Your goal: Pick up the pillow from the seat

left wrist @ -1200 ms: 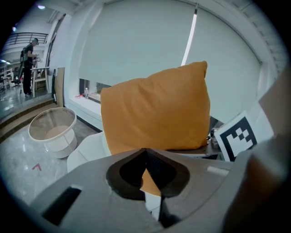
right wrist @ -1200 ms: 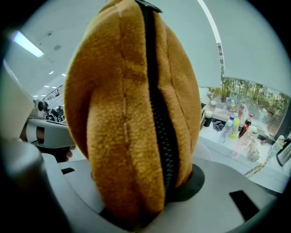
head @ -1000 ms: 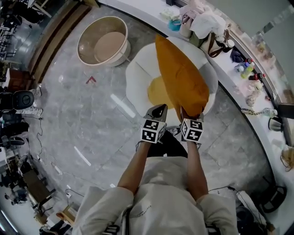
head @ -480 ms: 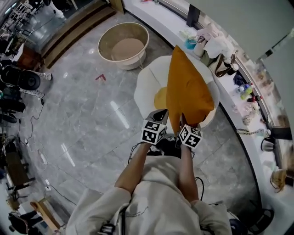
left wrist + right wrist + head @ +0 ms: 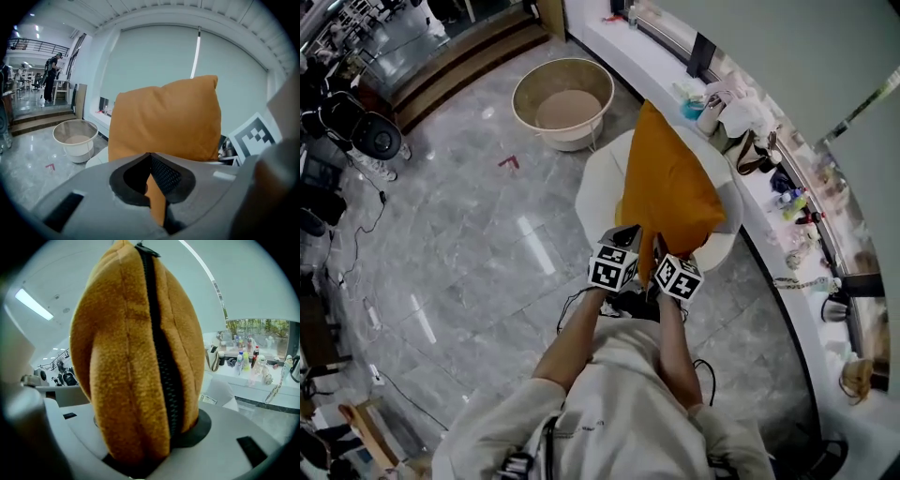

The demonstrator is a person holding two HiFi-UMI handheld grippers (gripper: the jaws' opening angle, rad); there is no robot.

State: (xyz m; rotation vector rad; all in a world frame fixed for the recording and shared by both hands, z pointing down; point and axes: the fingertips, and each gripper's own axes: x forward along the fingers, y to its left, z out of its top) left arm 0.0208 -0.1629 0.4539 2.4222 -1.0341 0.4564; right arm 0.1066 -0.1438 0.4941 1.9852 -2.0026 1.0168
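An orange pillow (image 5: 670, 187) hangs upright over the round white seat (image 5: 598, 192), lifted clear of it. Both grippers hold its near lower edge. My left gripper (image 5: 625, 242) is shut on a thin fold of the orange fabric (image 5: 155, 199), with the pillow (image 5: 166, 119) rising broad above the jaws. My right gripper (image 5: 660, 255) is shut on the thick zipper edge of the pillow (image 5: 126, 357), which fills the gap between its jaws. The two grippers sit close together, side by side.
A round beige tub (image 5: 562, 101) stands on the grey marble floor beyond the seat. A curved white counter (image 5: 787, 234) with bags (image 5: 741, 122) and bottles (image 5: 792, 199) runs along the right. Wooden steps (image 5: 459, 56) lie at the upper left; cables trail on the floor.
The pillow has risen and turned more upright, now hiding the yellow centre of the seat. Both grippers kept their hold and drew closer together; the head view has shifted.
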